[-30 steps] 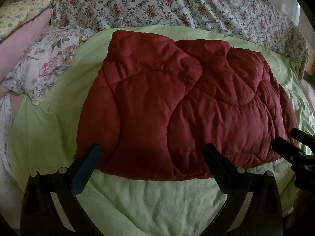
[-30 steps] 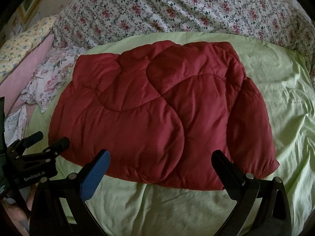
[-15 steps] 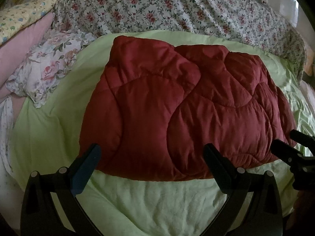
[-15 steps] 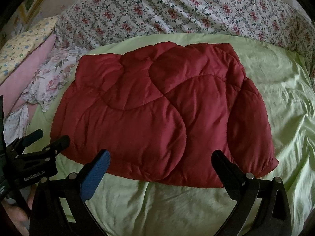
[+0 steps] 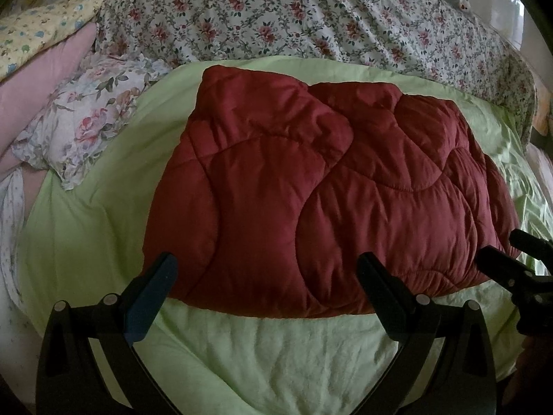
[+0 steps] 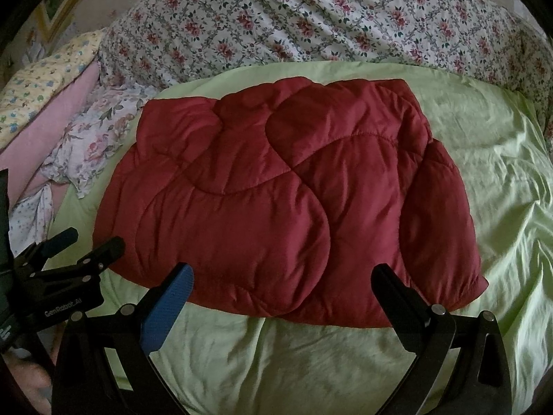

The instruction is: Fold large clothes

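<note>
Step in hand, as I read it: between folds. The red quilted garment (image 5: 321, 204) is lying folded into a thick pad, centre frame in both views, on the light green sheet (image 5: 276, 352); neither gripper is touching it. Looks like a padded jacket or comforter, can't tell which.

Going left to right in the left wrist view:
- floral pillow (image 5: 83, 121) is sitting at left, clear of the garment.
- left gripper (image 5: 266, 283) is hovering low centre, jaws spread wide, holding nothing, tips framing the garment's near hem.
- right gripper (image 5: 511, 259) is poking in at the right edge, near the garment's lower-right corner.

Right wrist view: the left gripper (image 6: 86, 245) is showing at lower left beside the near-left corner; the right gripper (image 6: 283, 283) is sitting low centre, likewise wide apart and empty, aimed at the near hem.

Next move, my guess: each gripper is needing to drop onto a near corner, pinch through all layers, then lift and carry the hem toward the far edge by the floral bedspread (image 6: 311, 17). Thick padding, so bite deep.
</note>
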Motion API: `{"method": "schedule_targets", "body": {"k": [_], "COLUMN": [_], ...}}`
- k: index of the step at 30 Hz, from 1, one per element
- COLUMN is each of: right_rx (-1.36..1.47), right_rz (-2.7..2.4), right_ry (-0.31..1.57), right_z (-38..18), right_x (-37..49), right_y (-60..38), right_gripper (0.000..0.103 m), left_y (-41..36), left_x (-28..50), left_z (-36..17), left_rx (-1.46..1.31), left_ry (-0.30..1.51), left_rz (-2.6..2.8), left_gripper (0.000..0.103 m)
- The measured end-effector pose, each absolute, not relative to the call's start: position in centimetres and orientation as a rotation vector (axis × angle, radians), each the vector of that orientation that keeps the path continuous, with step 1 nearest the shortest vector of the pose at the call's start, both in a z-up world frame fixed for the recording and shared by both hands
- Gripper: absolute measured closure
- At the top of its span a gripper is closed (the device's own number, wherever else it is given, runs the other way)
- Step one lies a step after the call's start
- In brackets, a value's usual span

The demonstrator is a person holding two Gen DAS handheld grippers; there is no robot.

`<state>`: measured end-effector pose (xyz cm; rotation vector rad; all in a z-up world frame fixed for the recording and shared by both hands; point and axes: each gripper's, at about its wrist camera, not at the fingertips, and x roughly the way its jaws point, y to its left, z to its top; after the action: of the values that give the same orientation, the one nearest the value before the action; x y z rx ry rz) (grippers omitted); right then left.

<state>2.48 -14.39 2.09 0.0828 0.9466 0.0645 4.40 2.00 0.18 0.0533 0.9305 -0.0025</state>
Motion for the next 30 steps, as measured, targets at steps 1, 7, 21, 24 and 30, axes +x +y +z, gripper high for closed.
{"method": "schedule_targets", "body": {"k": [1,7,21,24,30], "right_rx": [0.082,0.081,0.084,0.084,0.087], "right_rz": [0.066,0.066,0.066,0.065,0.066], "right_ry": [0.947,0.945,0.945,0.945,0.940], "right_z": [2.10,2.13,2.24,2.25,2.36], "right_x": [2.47,2.47,2.37,2.35,2.25], "right_y": [-14.41,-14.37,-14.20,-14.19,-14.08], "right_gripper": [0.000,0.000,0.000,0.000,0.000], "left_y": [2.00,2.14,2.30,2.34,2.39], "left_x": [4.40,4.29,4.24,4.26,4.31], "left_z": [0.19,0.22,0.14,0.12,0.03], "left_rx": [0.053,0.054,0.048,0.046,0.040], "left_ry": [0.930,0.926,0.928,0.929,0.927], "left_rz": [-0.003,-0.002,-0.002,-0.003,-0.003], "left_gripper": [0.000,0.000,0.000,0.000,0.000]}}
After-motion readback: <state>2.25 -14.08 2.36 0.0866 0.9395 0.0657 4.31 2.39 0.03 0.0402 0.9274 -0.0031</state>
